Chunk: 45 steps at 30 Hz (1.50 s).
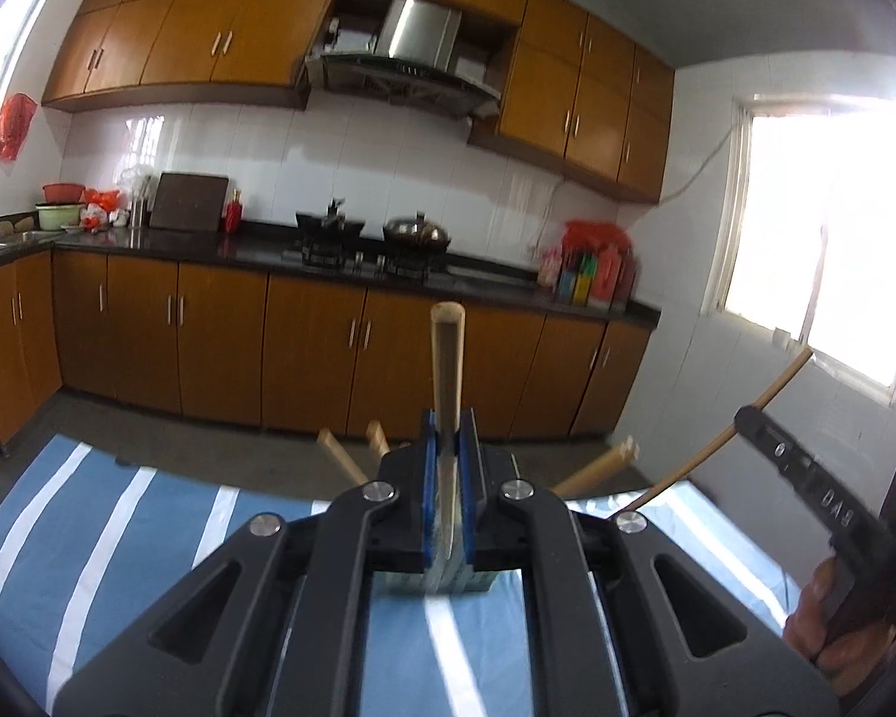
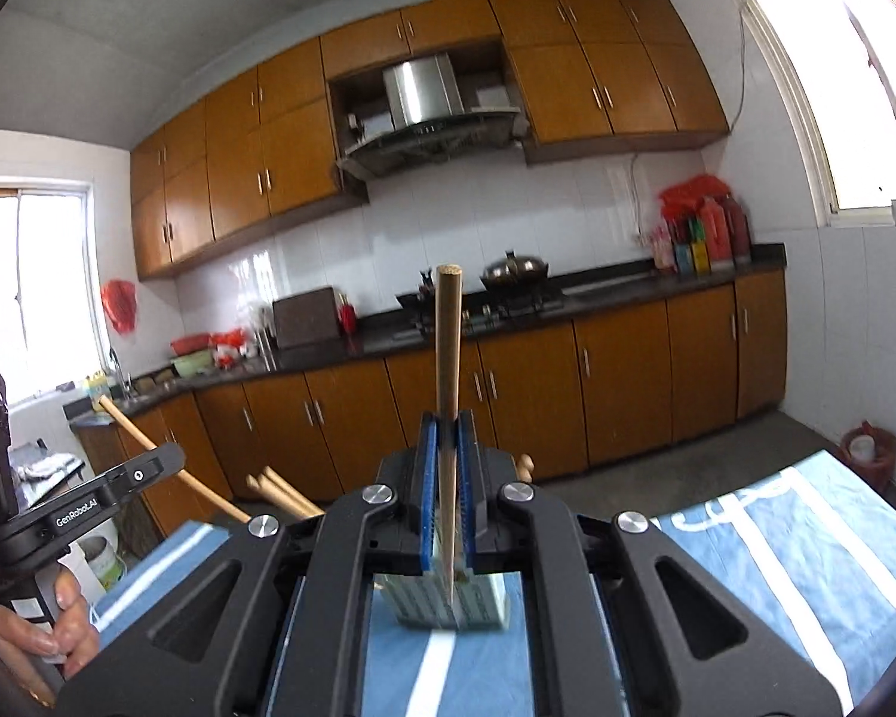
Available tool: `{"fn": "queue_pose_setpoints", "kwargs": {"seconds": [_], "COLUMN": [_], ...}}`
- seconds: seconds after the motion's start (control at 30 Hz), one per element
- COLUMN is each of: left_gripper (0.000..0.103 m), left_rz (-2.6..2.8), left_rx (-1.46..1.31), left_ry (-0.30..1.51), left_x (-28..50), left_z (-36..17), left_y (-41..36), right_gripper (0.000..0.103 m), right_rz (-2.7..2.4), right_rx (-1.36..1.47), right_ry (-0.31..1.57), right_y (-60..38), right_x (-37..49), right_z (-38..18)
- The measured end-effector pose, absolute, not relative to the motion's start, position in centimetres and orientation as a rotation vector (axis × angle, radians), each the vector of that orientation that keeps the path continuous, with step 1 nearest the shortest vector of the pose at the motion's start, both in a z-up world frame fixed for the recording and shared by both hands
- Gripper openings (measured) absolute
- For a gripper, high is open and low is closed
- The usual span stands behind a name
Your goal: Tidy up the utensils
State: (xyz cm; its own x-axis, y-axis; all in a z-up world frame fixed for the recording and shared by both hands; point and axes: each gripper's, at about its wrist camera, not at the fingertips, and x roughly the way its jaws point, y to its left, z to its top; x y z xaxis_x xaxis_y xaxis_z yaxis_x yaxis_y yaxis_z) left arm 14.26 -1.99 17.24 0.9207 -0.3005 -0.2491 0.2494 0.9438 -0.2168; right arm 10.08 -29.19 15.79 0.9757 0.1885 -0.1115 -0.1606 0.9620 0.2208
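Two tools: a black hand-held gripper in each hand, both clamped on wooden utensils above a blue cloth with white stripes (image 1: 119, 538) covering the desk.
Left hand-held gripper (image 1: 448, 448): blue-padded jaws pressed tight on a flat pale wooden utensil handle (image 1: 446, 358), which stands up between them.
Right hand-held gripper (image 2: 446, 448): jaws closed on a thin round wooden stick (image 2: 449, 346), likely a chopstick, also upright.
Below the jaws: a pale green slotted holder (image 2: 478, 603) on the cloth, blurred.
Beyond the jaws: more light wooden handles (image 1: 346, 460), splayed outward.
Backdrop: orange-brown kitchen cabinets (image 1: 221, 340), a dark worktop (image 1: 209, 248), a covered steel wok (image 1: 417, 233) on the stove.
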Motion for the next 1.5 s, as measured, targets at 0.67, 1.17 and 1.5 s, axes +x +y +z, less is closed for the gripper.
{"fn": "queue_pose_setpoints", "kwargs": {"seconds": [0.67, 1.17, 1.5], "left_gripper": [0.008, 0.026, 0.048], "left_rz": [-0.245, -0.22, -0.185], "left_rx": [-0.159, -0.201, -0.199], "left_ry": [0.305, 0.352, 0.34], "left_x": [21.4, 22.7, 18.2], "left_z": [15.5, 13.9, 14.4], "left_y": [-4.6, -3.5, -0.1], "right_gripper": [0.007, 0.04, 0.051], "right_rz": [0.142, 0.141, 0.121], "right_rx": [0.168, 0.182, 0.187], "right_ry": [0.205, 0.233, 0.215], "right_y": [-26.7, -27.0, -28.6], "right_x": [18.1, 17.6, 13.6], "right_z": [12.9, 12.7, 13.2]}}
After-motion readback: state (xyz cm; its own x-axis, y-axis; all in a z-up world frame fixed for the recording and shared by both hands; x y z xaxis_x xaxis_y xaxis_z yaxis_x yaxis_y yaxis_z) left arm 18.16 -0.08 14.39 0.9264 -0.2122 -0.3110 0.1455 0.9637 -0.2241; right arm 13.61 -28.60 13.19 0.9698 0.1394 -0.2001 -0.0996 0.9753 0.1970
